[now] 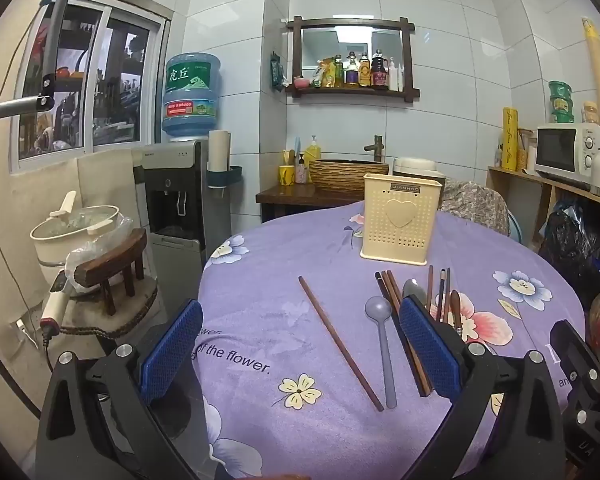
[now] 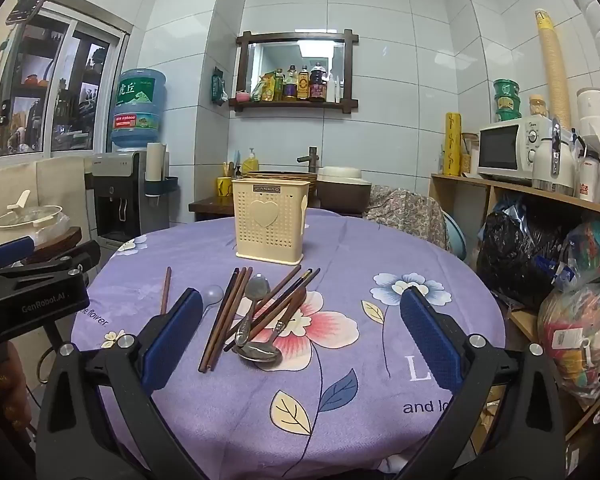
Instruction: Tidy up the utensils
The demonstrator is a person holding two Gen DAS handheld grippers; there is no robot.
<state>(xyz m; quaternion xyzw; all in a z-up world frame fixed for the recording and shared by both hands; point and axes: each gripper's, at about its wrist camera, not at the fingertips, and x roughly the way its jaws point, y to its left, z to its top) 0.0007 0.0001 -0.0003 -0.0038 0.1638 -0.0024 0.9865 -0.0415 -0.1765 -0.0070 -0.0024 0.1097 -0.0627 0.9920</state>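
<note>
Purple floral cloth (image 2: 340, 412) over the round counter, blue water bottle (image 1: 191, 94) on its dispenser at left, wooden wall shelf (image 2: 296, 102) of sauce bottles, white microwave (image 2: 510, 151) on right-hand shelving, woven basin (image 1: 348, 174) under a tap, lidded white pot (image 1: 74, 226) far left.

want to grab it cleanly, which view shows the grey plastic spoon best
The left wrist view: the grey plastic spoon lies whole and unobstructed on the purple tablecloth. In the right wrist view only its bowl shows; a claw finger hides the handle.

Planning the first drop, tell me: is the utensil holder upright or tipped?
Upright: the utensil holder stands on its base, open top up, on the tablecloth.
</note>
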